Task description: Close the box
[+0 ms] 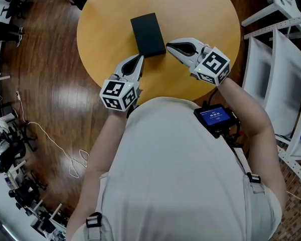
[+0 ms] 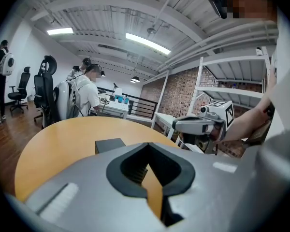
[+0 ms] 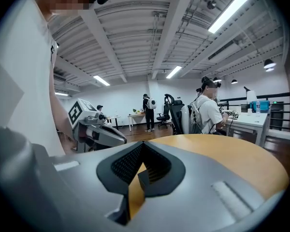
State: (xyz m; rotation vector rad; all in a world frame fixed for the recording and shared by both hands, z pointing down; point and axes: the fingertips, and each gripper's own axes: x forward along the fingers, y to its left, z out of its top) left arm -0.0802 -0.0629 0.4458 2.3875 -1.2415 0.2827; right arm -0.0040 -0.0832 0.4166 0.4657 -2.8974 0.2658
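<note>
A flat black box [image 1: 148, 34] lies with its lid down near the middle of the round wooden table [image 1: 105, 29]. My right gripper [image 1: 169, 46] is shut with nothing in it, its tips just at the box's near right corner; I cannot tell if they touch. My left gripper [image 1: 139, 59] is also shut and empty, a little short of the box's near edge. In the left gripper view the box [image 2: 109, 145] shows just over the closed jaws [image 2: 147, 145], with the right gripper [image 2: 199, 124] beyond. The right gripper view shows its own closed jaws [image 3: 143, 144] and the left gripper [image 3: 94, 131] opposite.
White shelving frames [image 1: 273, 59] stand to the right of the table. A cable [image 1: 50, 144] trails over the wooden floor at the left. Office chairs [image 2: 46, 93] and a seated person [image 2: 87, 93] are in the room behind, with another person standing farther off [image 3: 148, 111].
</note>
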